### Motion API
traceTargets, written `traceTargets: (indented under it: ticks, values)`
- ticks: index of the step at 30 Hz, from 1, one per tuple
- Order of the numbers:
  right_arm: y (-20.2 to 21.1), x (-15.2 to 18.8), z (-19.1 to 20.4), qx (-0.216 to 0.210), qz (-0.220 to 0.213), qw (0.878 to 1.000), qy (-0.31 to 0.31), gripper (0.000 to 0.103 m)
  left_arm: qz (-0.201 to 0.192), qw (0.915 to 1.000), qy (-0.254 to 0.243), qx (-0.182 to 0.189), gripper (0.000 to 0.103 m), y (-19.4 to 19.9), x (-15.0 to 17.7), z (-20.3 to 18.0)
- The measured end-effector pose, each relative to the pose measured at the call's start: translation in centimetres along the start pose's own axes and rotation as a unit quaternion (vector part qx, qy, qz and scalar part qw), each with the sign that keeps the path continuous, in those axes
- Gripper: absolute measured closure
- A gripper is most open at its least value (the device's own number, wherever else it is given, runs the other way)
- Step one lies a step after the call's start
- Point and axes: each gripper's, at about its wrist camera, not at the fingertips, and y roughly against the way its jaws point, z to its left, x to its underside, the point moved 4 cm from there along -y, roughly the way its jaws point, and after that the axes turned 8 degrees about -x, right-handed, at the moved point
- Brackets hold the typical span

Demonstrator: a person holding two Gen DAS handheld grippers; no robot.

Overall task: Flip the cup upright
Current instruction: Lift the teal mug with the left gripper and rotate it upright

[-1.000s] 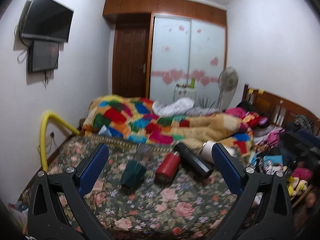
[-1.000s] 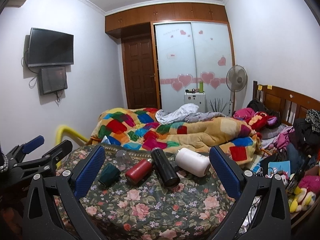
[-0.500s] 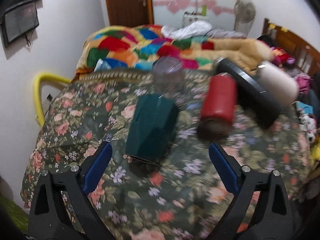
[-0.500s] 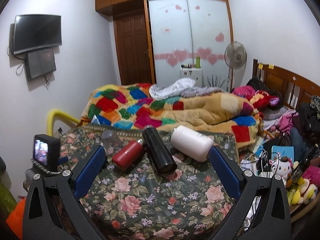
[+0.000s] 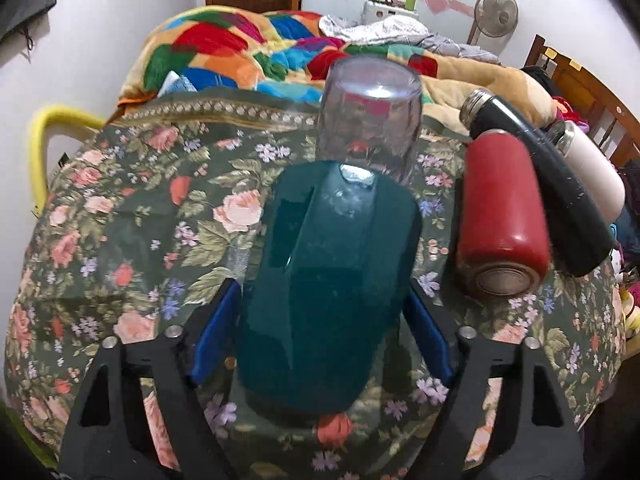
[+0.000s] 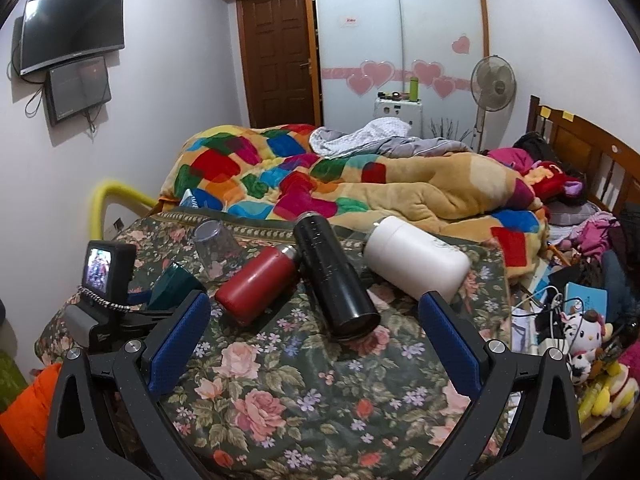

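A dark green faceted cup (image 5: 324, 280) lies on its side on the floral cloth (image 5: 120, 208). My left gripper (image 5: 322, 332) straddles it, with a blue pad (image 5: 214, 332) close against each side of the cup. In the right wrist view the green cup (image 6: 172, 284) shows at the left, partly hidden behind the left gripper's camera (image 6: 106, 268). My right gripper (image 6: 314, 344) is open and empty above the cloth, in front of the bottles.
A clear tumbler (image 5: 370, 124) stands upside down just behind the green cup. A red flask (image 5: 500, 216), a black flask (image 5: 548, 184) and a white flask (image 6: 416, 258) lie side by side to the right. A patchwork blanket (image 6: 304, 176) is piled behind.
My left gripper has moved forward and down over the green cup, and its pads have closed in on the cup's sides. My right gripper has drifted slightly and stayed open.
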Motion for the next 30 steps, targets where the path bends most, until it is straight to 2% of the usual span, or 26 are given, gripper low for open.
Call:
traceTargets:
  ticks: [4, 11, 21, 26, 30]
  values:
    - [-0.9, 0.1, 0.3, -0.002, 0.007, 1.000, 0.005, 0.000, -0.006, 0.9997, -0.017, -0.017, 0.034, -0.8, 0.1, -0.6]
    - [-1.4, 0.5, 0.4, 0.002, 0.016, 1.000, 0.006, 0.000, -0.018, 0.9990, -0.022, -0.034, 0.035, -0.1, 0.5, -1.1]
    - [0.2, 0.4, -0.3, 0.010, 0.007, 1.000, -0.003, 0.000, -0.054, 0.9972, -0.044, -0.028, 0.035, 6.4, 1.7, -3.1]
    - [1.9, 0.5, -0.7, 0.014, -0.008, 1.000, -0.004, 0.000, -0.071, 0.9946, -0.074, 0.010, 0.035, 10.5, 2.0, -6.7]
    - [3.3, 0.9, -1.6, 0.018, -0.017, 1.000, -0.012, 0.000, -0.077, 0.9912, -0.101, 0.038, 0.035, 12.1, 2.3, -10.6]
